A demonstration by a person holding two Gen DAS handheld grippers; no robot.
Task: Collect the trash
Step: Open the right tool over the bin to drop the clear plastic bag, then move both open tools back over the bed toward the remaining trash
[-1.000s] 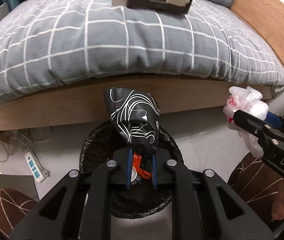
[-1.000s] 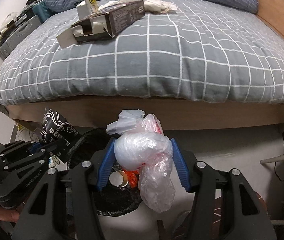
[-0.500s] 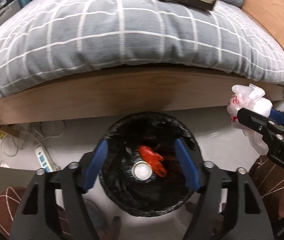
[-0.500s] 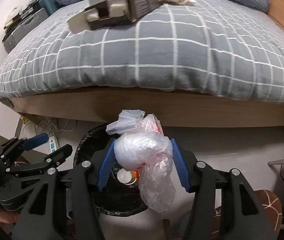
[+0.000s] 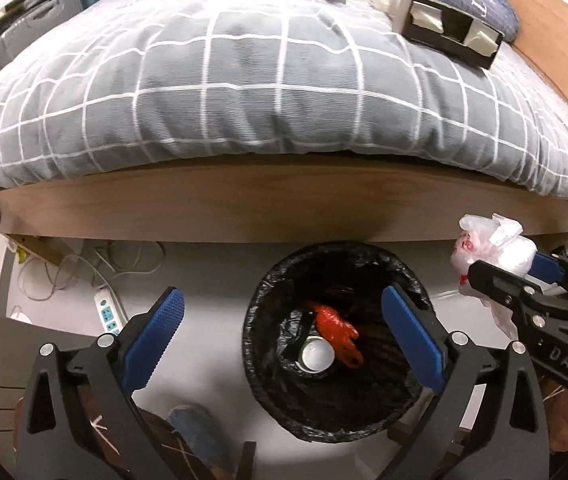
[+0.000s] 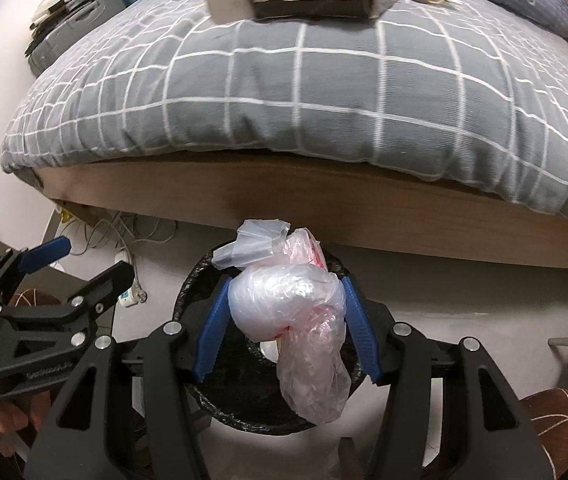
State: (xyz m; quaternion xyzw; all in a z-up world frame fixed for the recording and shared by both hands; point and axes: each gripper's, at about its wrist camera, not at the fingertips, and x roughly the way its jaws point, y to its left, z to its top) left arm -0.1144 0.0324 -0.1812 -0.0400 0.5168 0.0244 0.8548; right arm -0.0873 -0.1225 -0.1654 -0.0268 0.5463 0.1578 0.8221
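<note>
Two views, L wrist first. The left gripper [image 5: 279, 330] now has nothing between its blue pads; a sec ago it pinched a black printed wrapper, which is gone from the jaws. Jaws are opening, spread about as wide as they go, w/ the bin [image 5: 334, 258] under the right pad. Inside the bin: a red scrap [image 5: 338, 326] and a round silvery can [image 5: 316, 356]; the wrapper itself can't be picked out against the black liner, so it's prob. down in there. To the right, the right gripper [image 5: 504, 272] grips a crumpled plastic bag [image 5: 496, 246] off to the side of the rim, not over the mouth.

R wrist next. Jaws partway closed, pads pressing both sides of the bag [image 6: 288, 308], same hold as a sec ago; its tail hangs down in front of the bin [image 6: 187, 288]. Empty left gripper [image 6: 83, 262] sits at left.

Meaning: one piece looks binned; the bag is next, and the box [image 5: 450, 34] on the bed [image 5: 243, 92] still waits.
</note>
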